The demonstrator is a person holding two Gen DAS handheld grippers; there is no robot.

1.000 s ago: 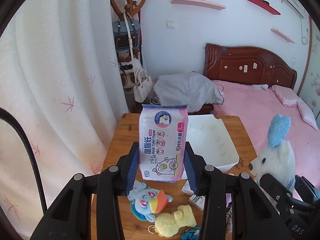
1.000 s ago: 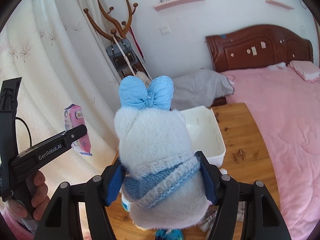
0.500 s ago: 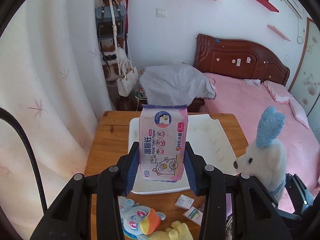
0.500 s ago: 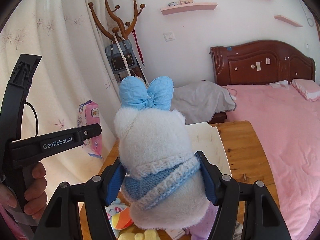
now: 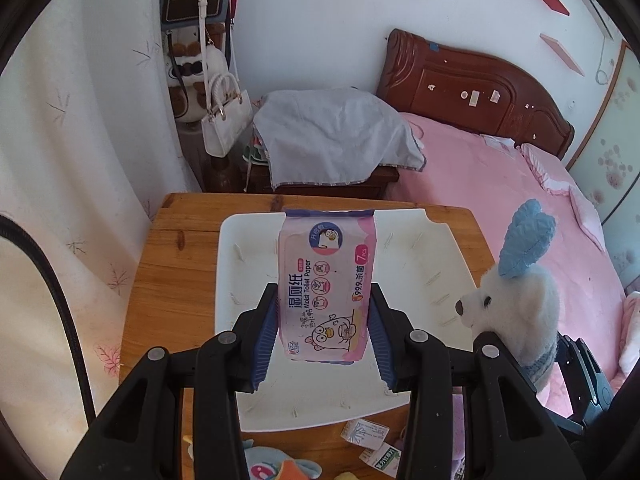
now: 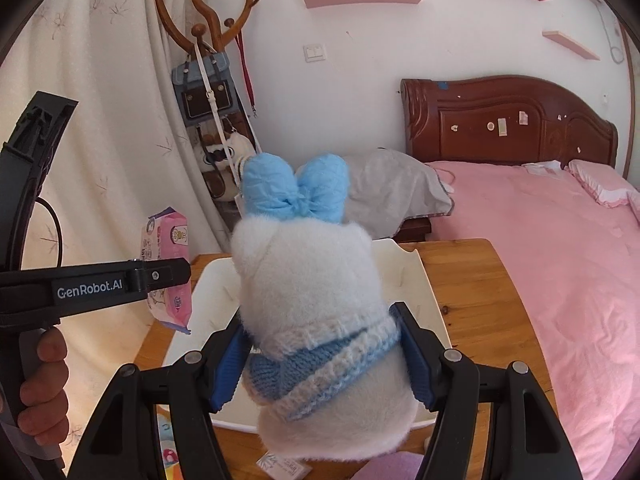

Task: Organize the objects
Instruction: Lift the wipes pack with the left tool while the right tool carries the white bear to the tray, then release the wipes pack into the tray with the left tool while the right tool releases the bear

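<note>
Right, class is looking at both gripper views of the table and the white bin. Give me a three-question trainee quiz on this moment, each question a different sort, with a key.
1. True or false: the left gripper is shut on the wet wipes pack.
2. Multiple choice: the right gripper holds A) a yellow toy, B) the white plush toy with a blue bow, C) a paper packet.
3. Fill the gap: both held items hang above the ____ on the wooden table.

Key
1. True: its pads press on both sides of the pack.
2. B.
3. white bin, which shows nothing inside in the left wrist view.
</note>
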